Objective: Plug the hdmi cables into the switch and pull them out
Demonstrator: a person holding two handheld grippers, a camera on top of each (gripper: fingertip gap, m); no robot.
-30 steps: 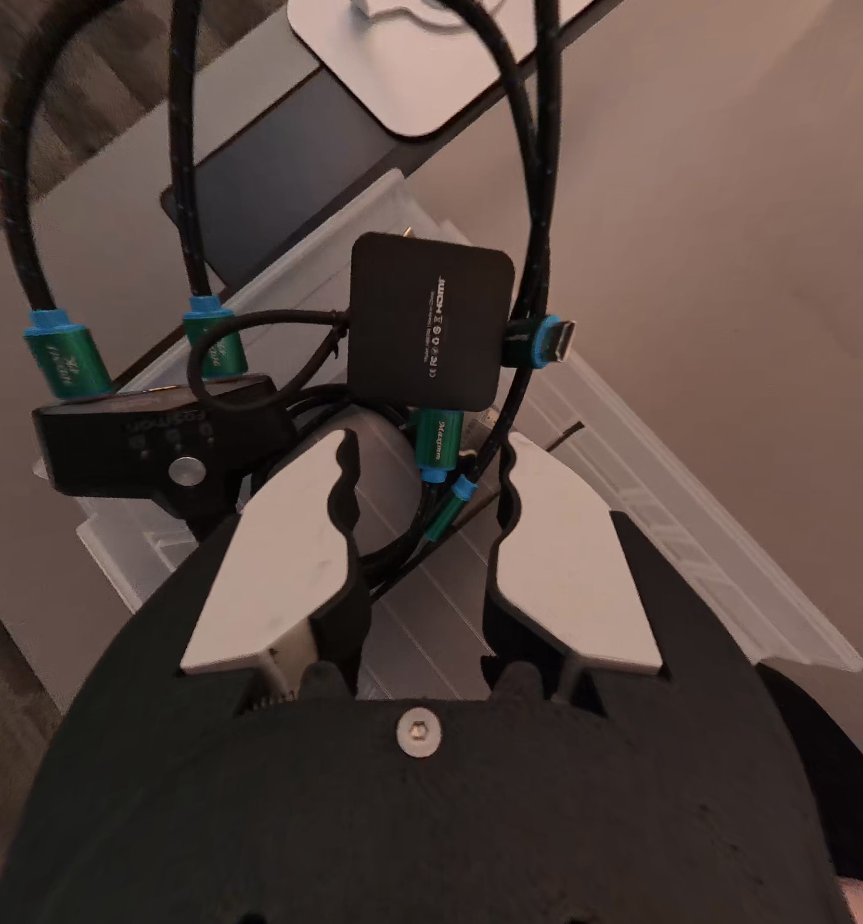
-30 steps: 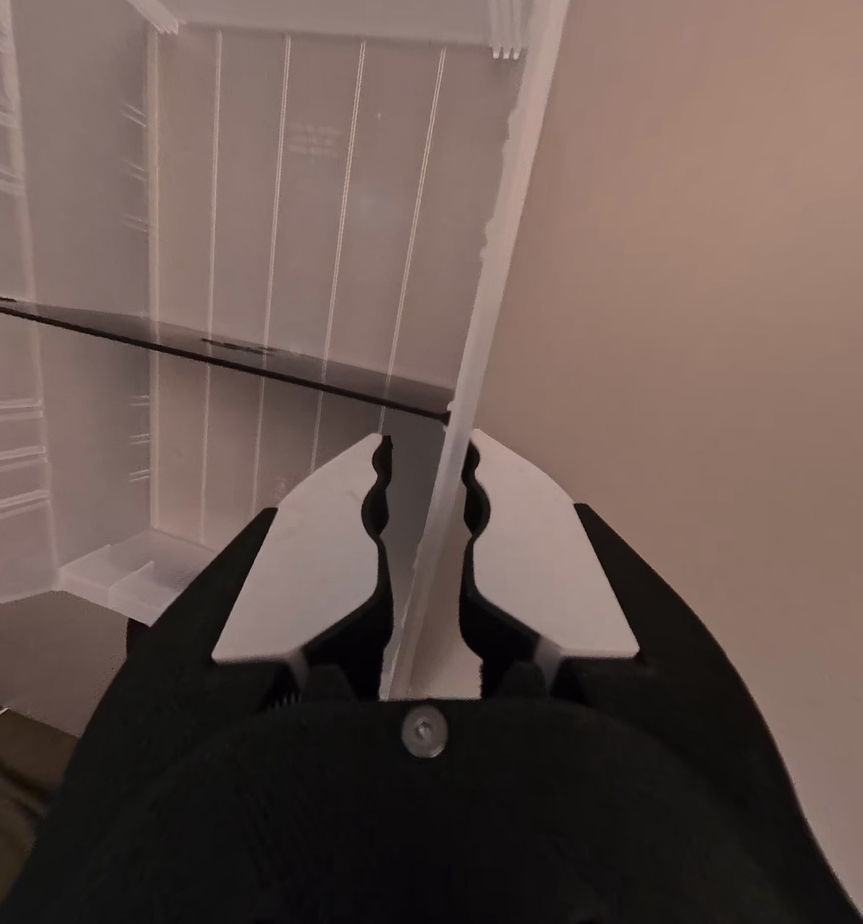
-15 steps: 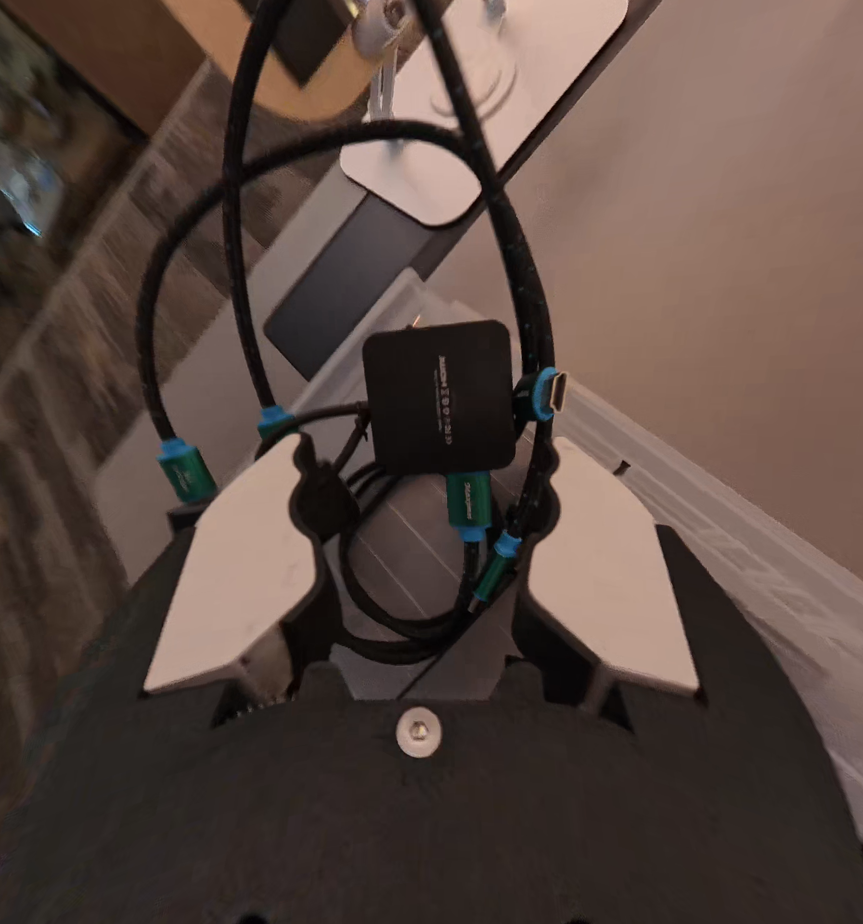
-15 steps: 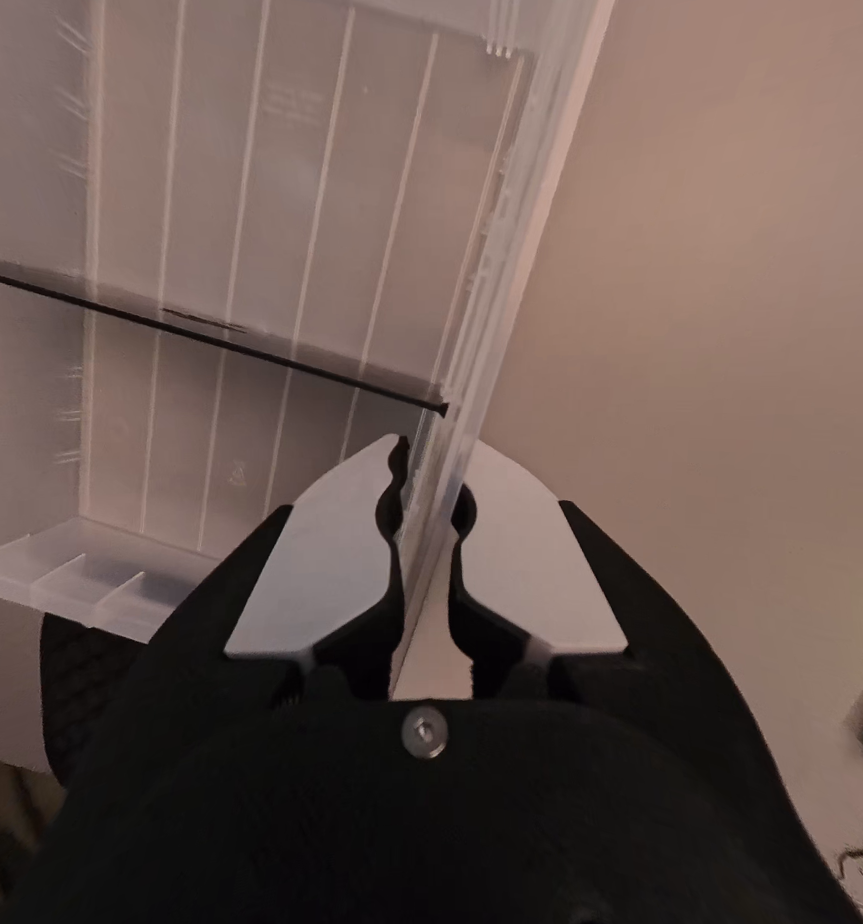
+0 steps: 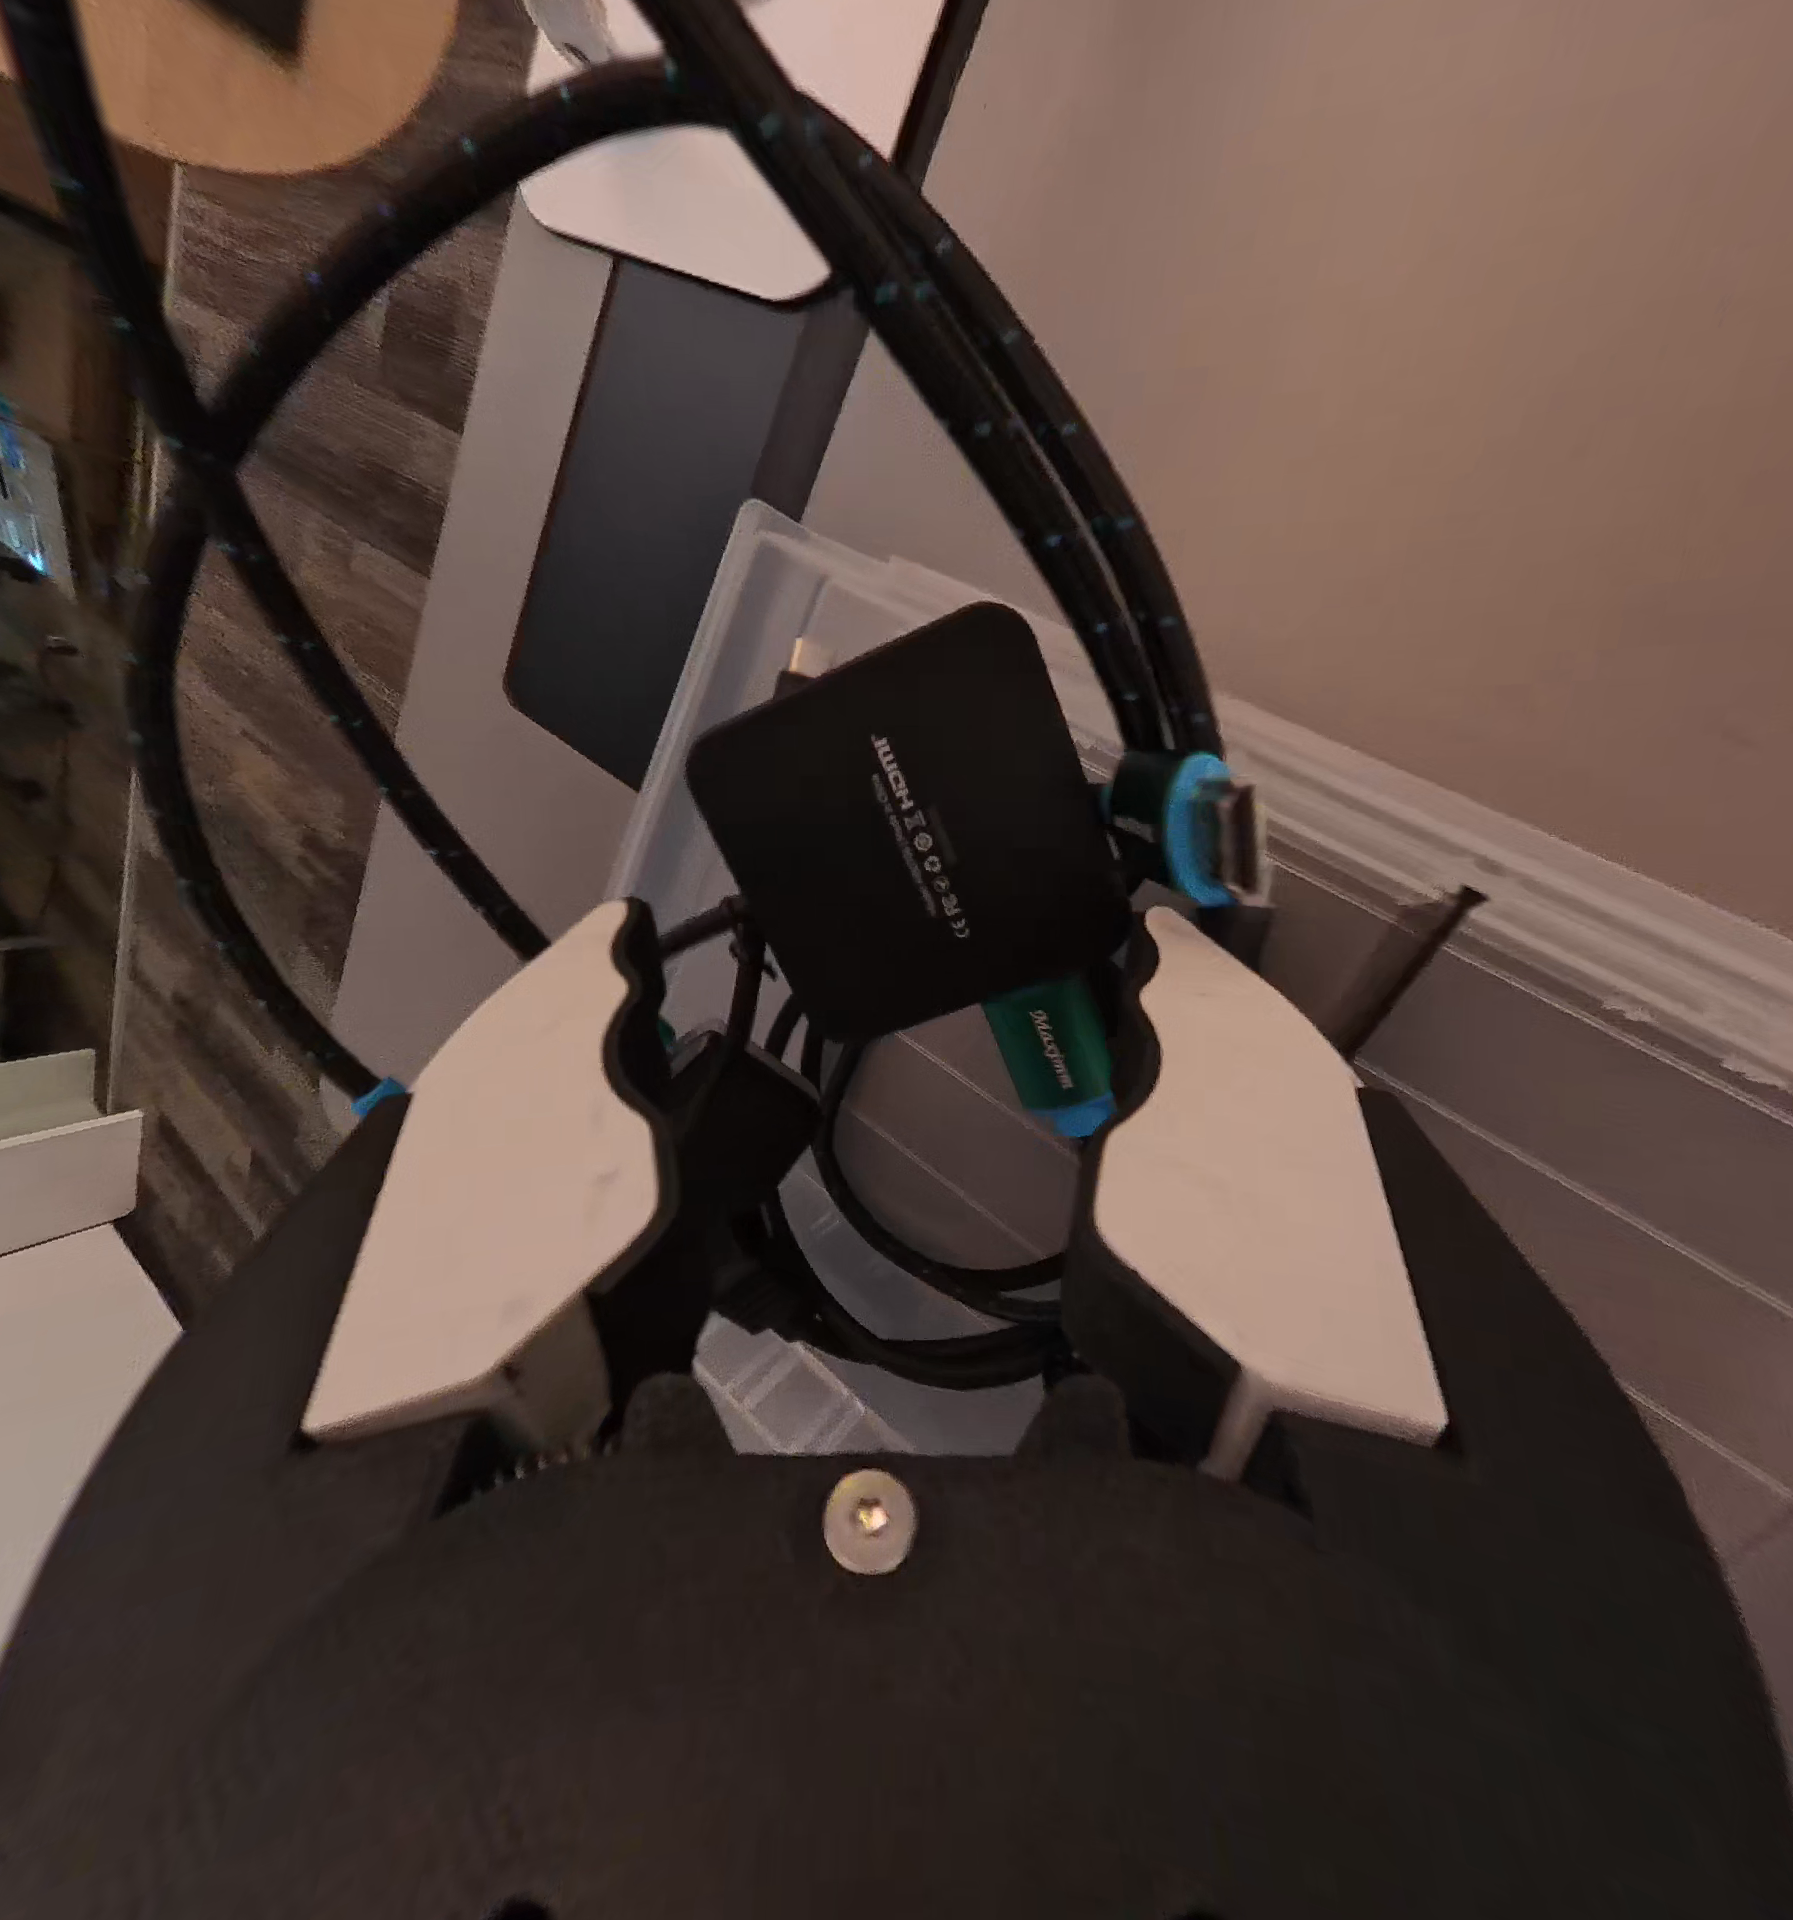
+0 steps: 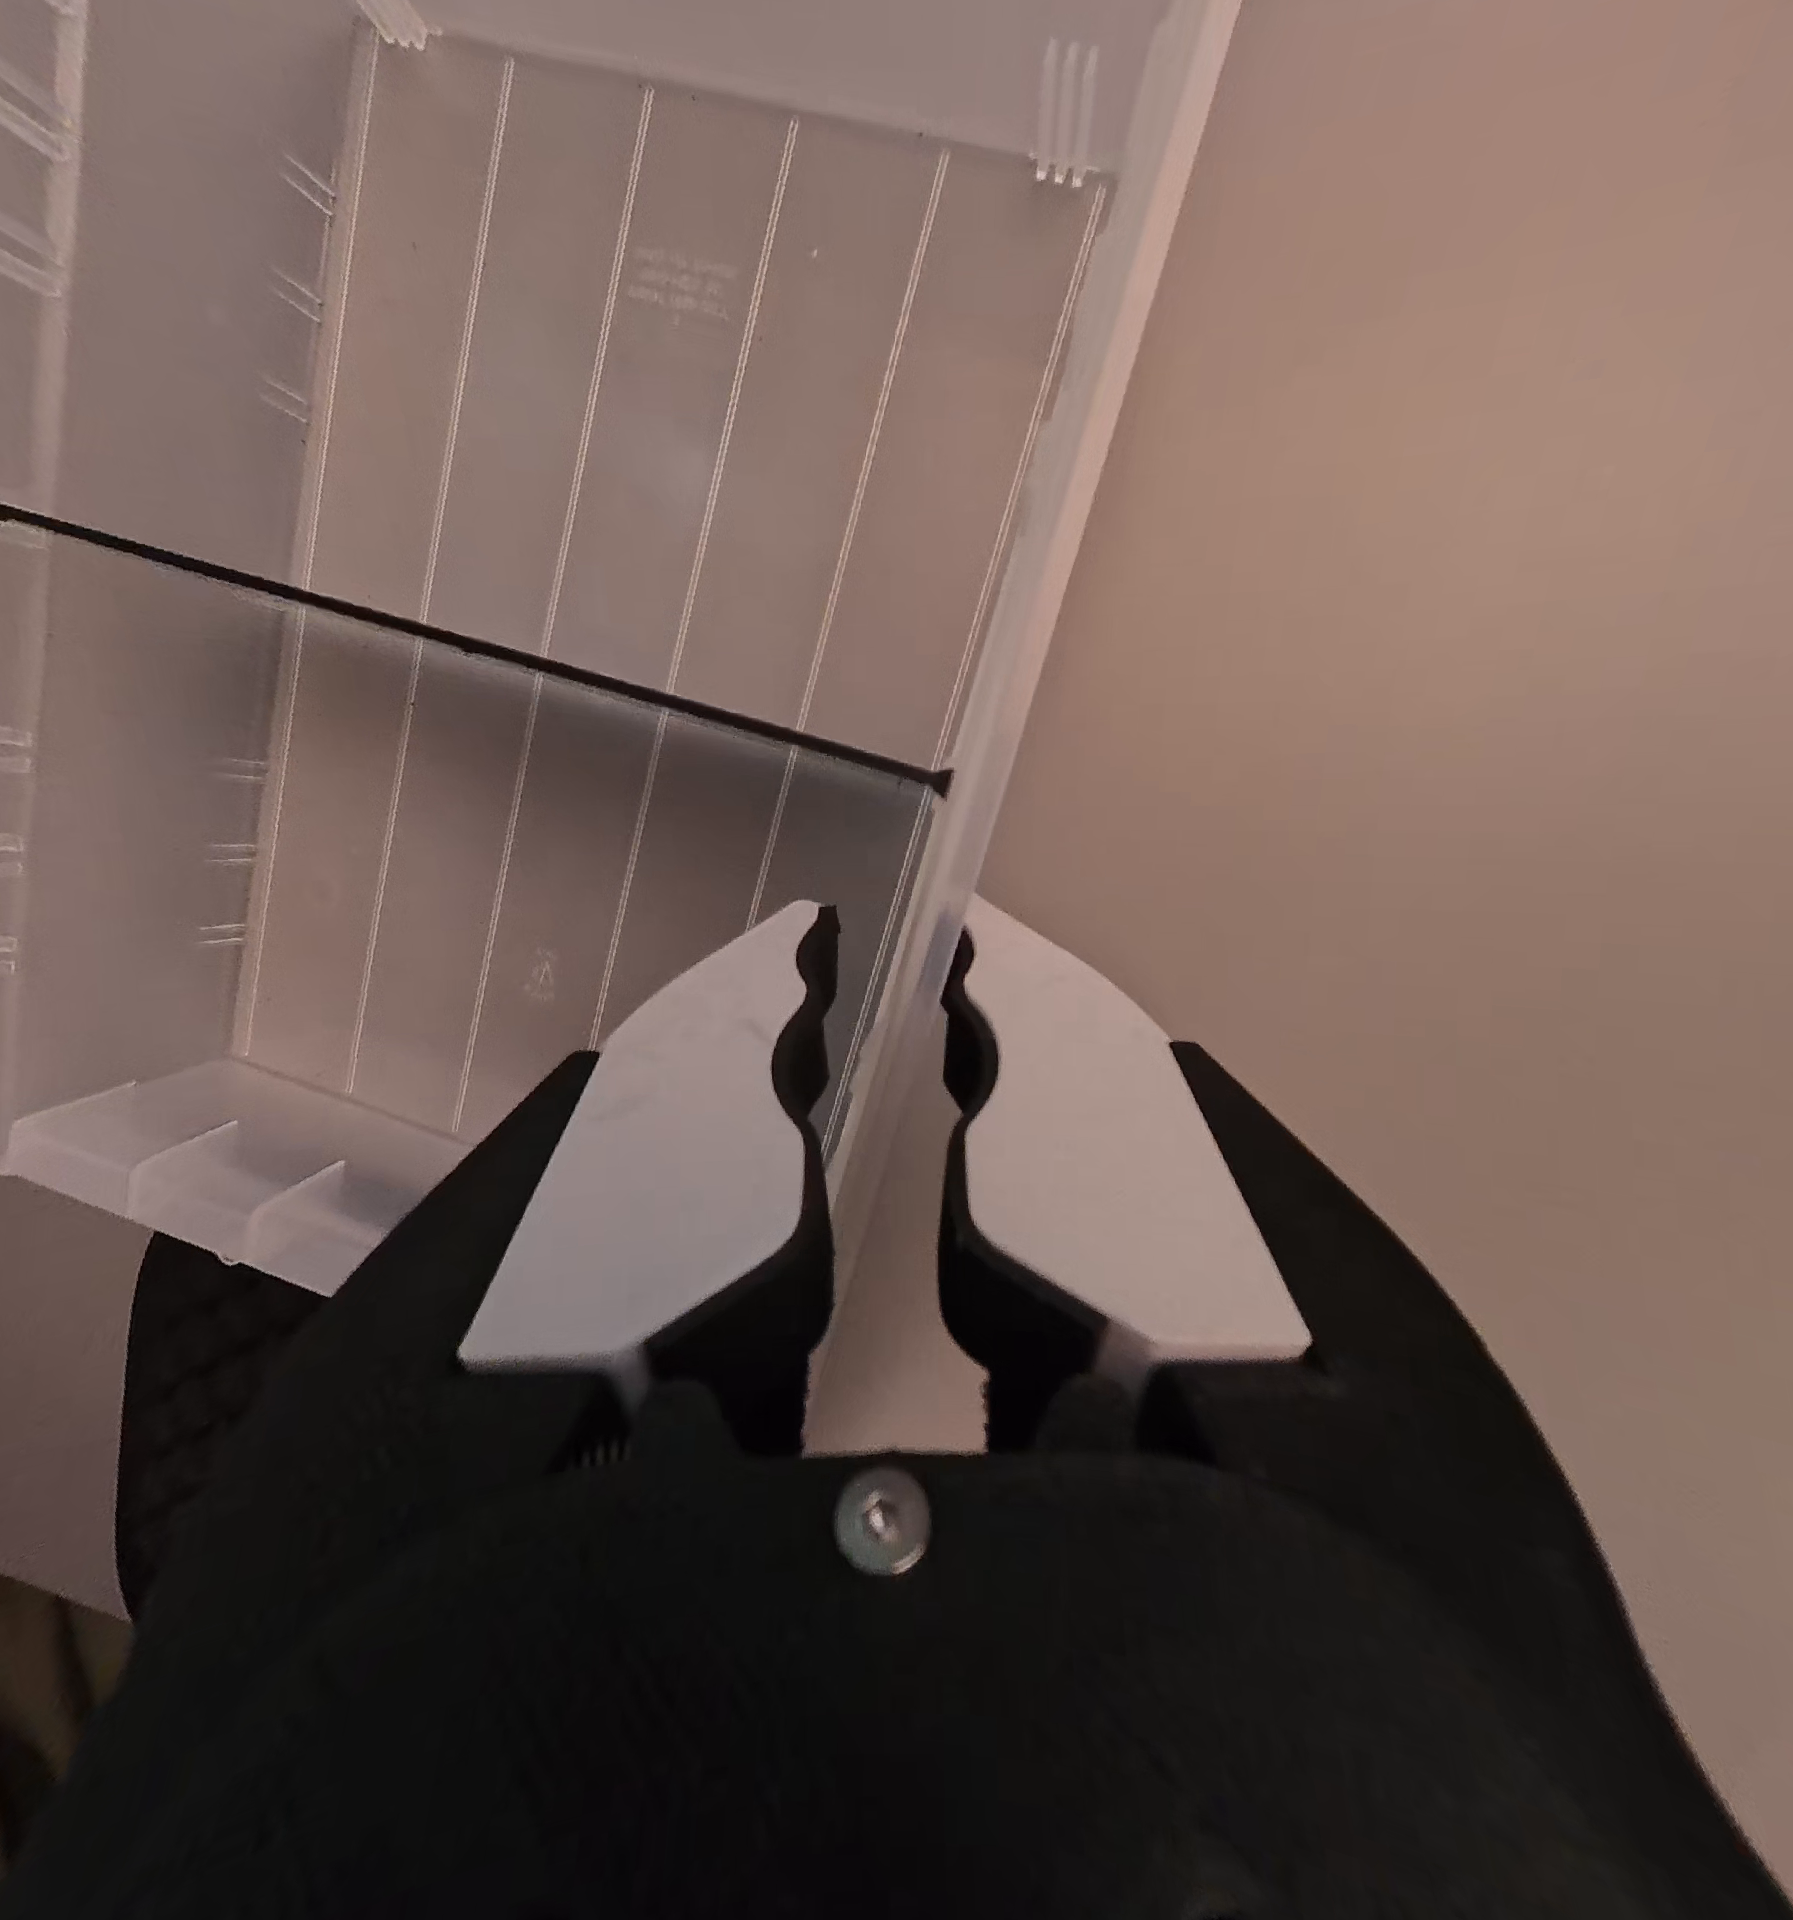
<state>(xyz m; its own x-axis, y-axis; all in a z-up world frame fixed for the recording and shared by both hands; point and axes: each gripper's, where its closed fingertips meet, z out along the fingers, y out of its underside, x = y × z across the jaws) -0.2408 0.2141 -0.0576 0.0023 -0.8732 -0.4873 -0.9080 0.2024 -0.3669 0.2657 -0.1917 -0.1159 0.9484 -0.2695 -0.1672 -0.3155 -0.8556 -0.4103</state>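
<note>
In the left wrist view a black square HDMI switch (image 5: 913, 831) lies tilted among braided black HDMI cables (image 5: 1089, 499) in a clear plastic bin (image 5: 1557, 935). One green-and-blue plug (image 5: 1053, 1060) sits in the switch's near edge. A loose plug (image 5: 1209, 831) sticks out on its right. My left gripper (image 5: 887, 935) is open, its fingers on either side of the switch's near edge and holding nothing. A second black box (image 5: 757, 1101) is mostly hidden behind the left finger. My right gripper (image 6: 892, 925) is shut on the bin's wall (image 6: 985, 675).
A silver monitor stand base (image 5: 684, 218) and a dark grey slab (image 5: 663, 499) lie beyond the bin. A white ledge (image 5: 30, 1143) is at the left. A thin black divider (image 6: 559, 665) crosses the bin. The beige desk top (image 6: 1443, 623) is to the right.
My left gripper opened wider and swung, so the switch now sits between its fingertips. My right gripper closed onto the bin wall and keeps hold of it.
</note>
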